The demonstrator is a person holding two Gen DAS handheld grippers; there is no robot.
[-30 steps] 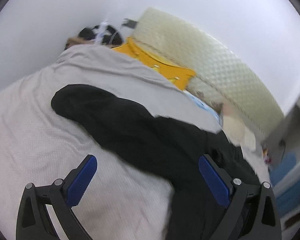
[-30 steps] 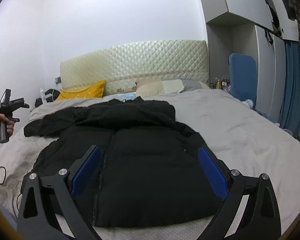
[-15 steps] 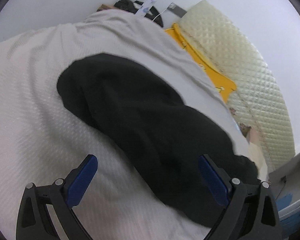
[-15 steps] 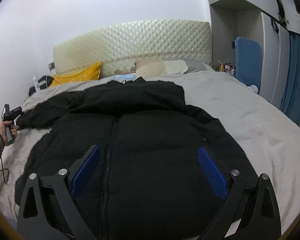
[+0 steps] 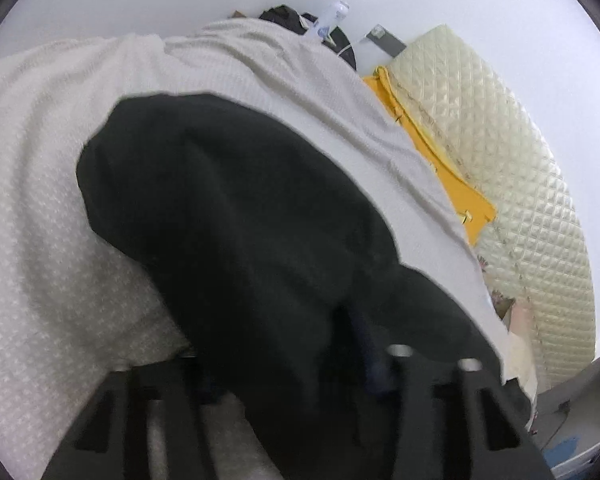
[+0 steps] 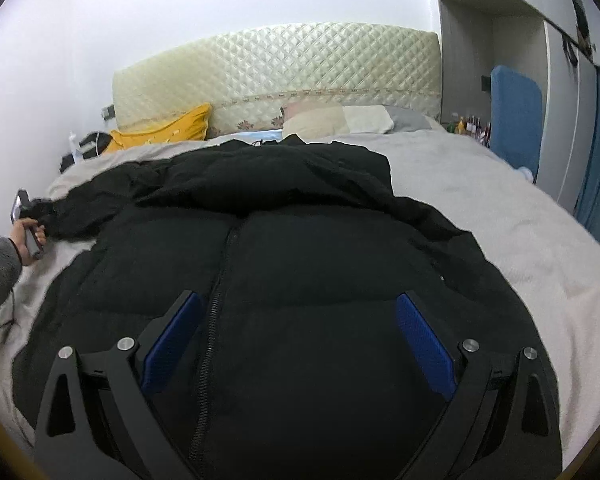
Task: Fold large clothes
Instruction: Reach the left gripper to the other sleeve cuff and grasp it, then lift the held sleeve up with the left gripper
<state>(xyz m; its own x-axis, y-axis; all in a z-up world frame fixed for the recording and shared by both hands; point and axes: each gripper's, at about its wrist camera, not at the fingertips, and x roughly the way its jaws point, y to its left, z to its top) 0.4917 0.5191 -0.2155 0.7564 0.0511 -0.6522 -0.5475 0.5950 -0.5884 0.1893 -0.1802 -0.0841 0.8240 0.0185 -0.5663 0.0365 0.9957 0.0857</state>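
black padded jacket [image 6: 300, 264] lying spread on bed [image 6: 500, 208], zip up. left gripper [image 5: 292, 364] jaws closing around sleeve [image 5: 220, 208] end. right gripper [image 6: 296, 332] hovering over jacket front, jaws spread wide, gripping nothing.

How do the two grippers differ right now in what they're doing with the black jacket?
The left gripper is closing, with the black jacket's sleeve between its jaws; the right gripper stands wide open with nothing gripped. The left works at the sleeve end near the bed's edge; the right hovers over the zipped front. Both have black frames.
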